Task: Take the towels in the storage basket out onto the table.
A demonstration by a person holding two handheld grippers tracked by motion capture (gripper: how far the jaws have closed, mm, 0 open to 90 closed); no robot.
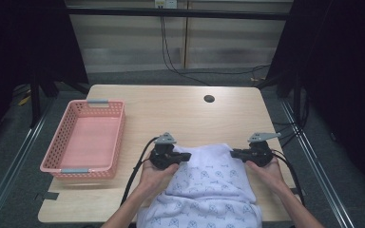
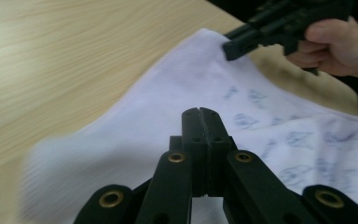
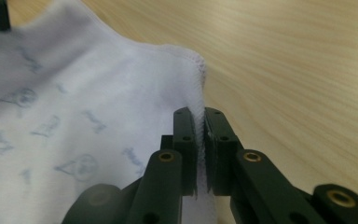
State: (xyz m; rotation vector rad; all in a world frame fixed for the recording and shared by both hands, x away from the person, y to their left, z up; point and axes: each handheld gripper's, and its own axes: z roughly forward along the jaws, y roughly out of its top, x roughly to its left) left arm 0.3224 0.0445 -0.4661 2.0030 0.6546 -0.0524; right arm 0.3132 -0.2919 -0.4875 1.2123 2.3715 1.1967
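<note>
Tools pinch the cloth [image 1: 214,183]: left tool [image 1: 184,156] and right tool [image 1: 234,153] each hold a corner to keep it flat on the desk [image 1: 171,109].

Bare wooden table [image 1: 180,111] beyond the white printed cloth [image 1: 209,183], open to the far edge, pink basket [image 1: 83,137] blocking the left side, small dark hole [image 1: 209,99] near far centre, narrow bare strip right of the cloth.

Location I operate in: lab-type recording bay. Evidence: light wooden table [image 1: 180,109] with cable port hole [image 1: 209,99], black curtains [image 1: 24,42] both sides, metal frame rails [image 1: 9,161], black cables [image 1: 171,57] hanging down rear panel wall, grey floor [image 1: 356,156].
</note>
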